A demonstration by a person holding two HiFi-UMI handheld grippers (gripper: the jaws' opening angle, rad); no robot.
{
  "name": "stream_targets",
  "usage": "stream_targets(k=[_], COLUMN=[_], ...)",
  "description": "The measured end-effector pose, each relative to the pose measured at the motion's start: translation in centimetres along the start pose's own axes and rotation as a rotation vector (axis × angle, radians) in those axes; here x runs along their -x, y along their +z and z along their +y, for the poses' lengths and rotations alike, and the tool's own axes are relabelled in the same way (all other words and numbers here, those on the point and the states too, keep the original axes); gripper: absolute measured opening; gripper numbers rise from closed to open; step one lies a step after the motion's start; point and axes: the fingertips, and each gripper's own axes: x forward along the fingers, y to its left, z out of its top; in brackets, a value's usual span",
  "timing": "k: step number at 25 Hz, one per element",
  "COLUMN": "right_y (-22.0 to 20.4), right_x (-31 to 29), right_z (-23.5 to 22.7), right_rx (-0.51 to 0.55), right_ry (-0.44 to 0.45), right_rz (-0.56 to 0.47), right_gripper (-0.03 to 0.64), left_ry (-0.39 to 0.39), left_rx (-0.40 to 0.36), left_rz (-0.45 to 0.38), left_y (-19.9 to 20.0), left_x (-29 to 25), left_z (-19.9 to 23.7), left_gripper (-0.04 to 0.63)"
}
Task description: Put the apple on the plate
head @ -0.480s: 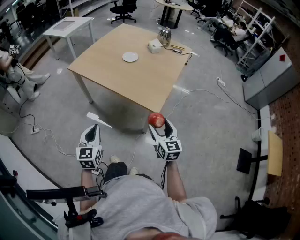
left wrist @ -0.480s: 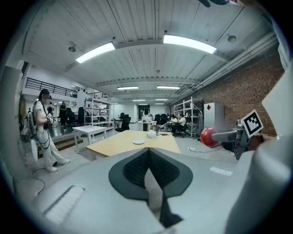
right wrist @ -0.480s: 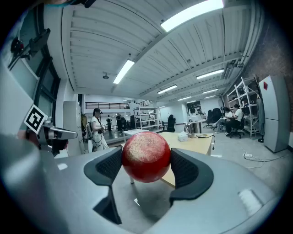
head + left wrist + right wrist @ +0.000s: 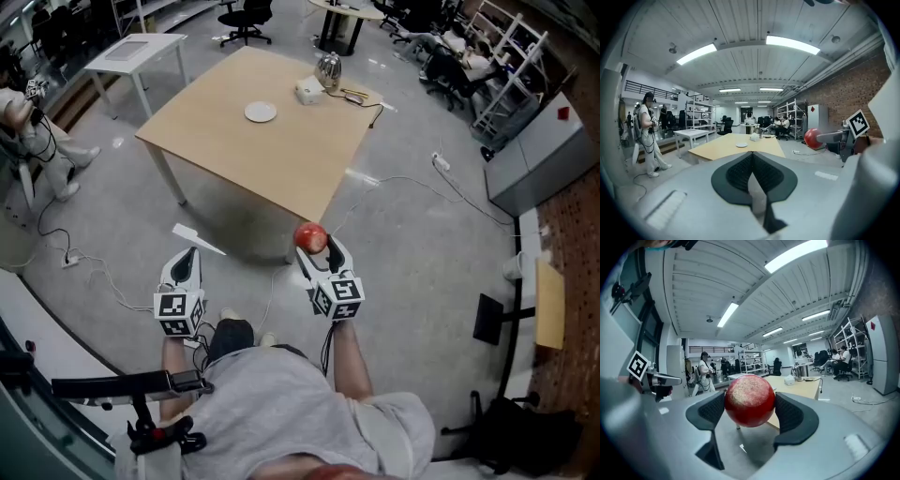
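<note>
A red apple (image 4: 311,236) is clamped between the pads of my right gripper (image 4: 317,246), held in the air over the floor short of the table; in the right gripper view the apple (image 4: 749,400) fills the gap between both jaws. A small white plate (image 4: 261,113) lies on the far part of the wooden table (image 4: 234,141), and shows small in the left gripper view as the plate (image 4: 741,145). My left gripper (image 4: 185,262) is shut with nothing in it, level with the right one, its jaws (image 4: 752,165) pressed together.
On the table's far edge stand a white box (image 4: 309,92), a metal kettle (image 4: 328,70) and a black cable (image 4: 367,103). Cables trail over the grey floor. A person (image 4: 28,131) stands at the left. A small white table (image 4: 136,52) is behind.
The apple and right gripper have edged slightly forward toward the table. The left gripper has stayed as it was.
</note>
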Motion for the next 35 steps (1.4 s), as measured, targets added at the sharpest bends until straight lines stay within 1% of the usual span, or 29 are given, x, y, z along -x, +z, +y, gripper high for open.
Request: stream_targets(k=[7, 12, 16, 20, 24, 29, 32, 35], right_y=[-0.9, 0.6, 0.8, 1.8, 2.8, 3.8, 4.2, 4.4], right_x=[-1.1, -1.5, -6.8, -11.4, -15.6, -21.3, -24.6, -27.8], right_z=[0.9, 0.8, 1.4, 2.1, 2.9, 4.1, 4.8, 5.4], right_rx=[0.020, 0.000, 0.024, 0.000, -0.004, -0.015, -0.018, -0.017], right_ry=[0.034, 0.061, 0.056, 0.053, 0.033, -0.006, -0.033, -0.072], right_rz=[0.039, 0.029, 0.024, 0.006, 0.020, 0.023, 0.023, 0.023], right_gripper=[0.342, 0.342, 0.342, 0.342, 0.342, 0.342, 0.342, 0.342], left_ry=[0.026, 0.033, 0.017, -0.011, -0.046, -0.077, -0.108, -0.146], left_rx=[0.010, 0.007, 0.011, 0.001, -0.004, -0.038, -0.042, -0.063], left_rz=[0.011, 0.020, 0.004, -0.001, 0.001, 0.007, 0.011, 0.016], left_y=[-0.3, 0.8, 1.0, 1.8, 3.3, 4.4, 4.8, 4.9], left_x=[0.3, -0.3, -4.4, -8.2, -11.6, -15.6, -18.0, -20.4], left_z=[0.6, 0.6, 4.5, 8.0, 11.2, 16.3, 19.2, 21.9], left_gripper=[0.020, 0.020, 0.020, 0.020, 0.020, 0.020, 0.020, 0.020])
